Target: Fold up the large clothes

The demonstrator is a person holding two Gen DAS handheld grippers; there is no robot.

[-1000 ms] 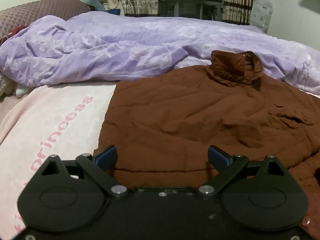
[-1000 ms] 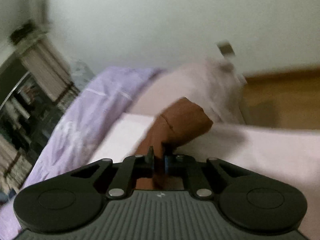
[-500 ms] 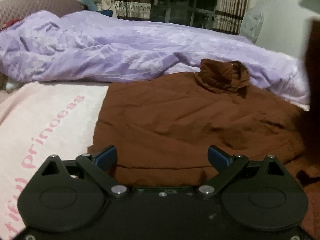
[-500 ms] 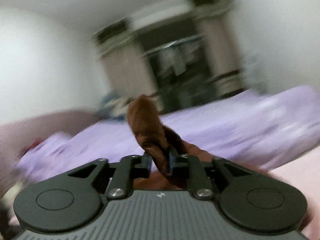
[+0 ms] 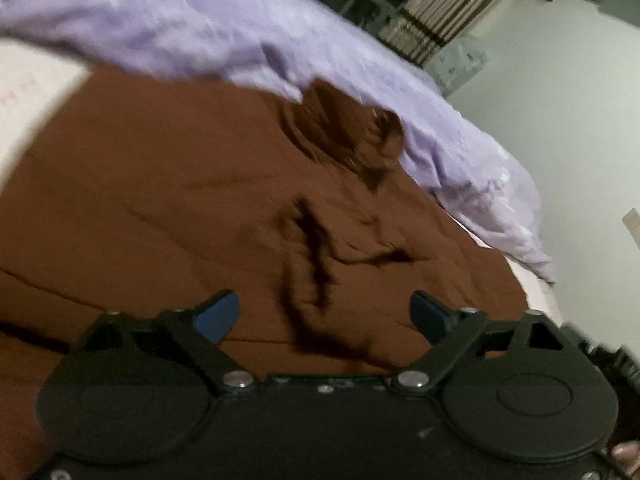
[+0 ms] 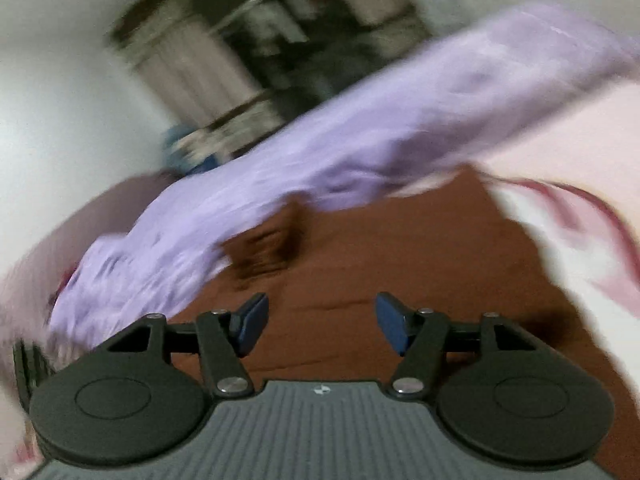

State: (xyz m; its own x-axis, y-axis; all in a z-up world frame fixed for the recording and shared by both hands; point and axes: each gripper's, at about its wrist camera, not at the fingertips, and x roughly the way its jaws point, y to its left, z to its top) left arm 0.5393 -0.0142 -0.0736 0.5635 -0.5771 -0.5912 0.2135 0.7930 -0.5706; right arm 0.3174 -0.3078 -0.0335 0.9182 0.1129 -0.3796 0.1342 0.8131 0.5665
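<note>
A large brown jacket (image 5: 168,200) lies spread on the bed, its collar (image 5: 348,128) at the far side against the purple duvet. A folded-over part makes dark creases (image 5: 312,248) near its middle. My left gripper (image 5: 324,316) is open and empty, just above the jacket's near part. In the right wrist view the jacket (image 6: 400,256) and its collar (image 6: 268,244) show blurred. My right gripper (image 6: 320,324) is open and empty above the jacket.
A rumpled purple duvet (image 5: 192,28) lies along the far side of the bed, also in the right wrist view (image 6: 320,136). A pink sheet (image 6: 568,148) lies under the jacket. Curtains (image 5: 444,20) and a white wall (image 5: 560,92) stand behind.
My right gripper has opened and let go of the brown sleeve, which now lies on the jacket. Both views have tilted and moved closer over the jacket.
</note>
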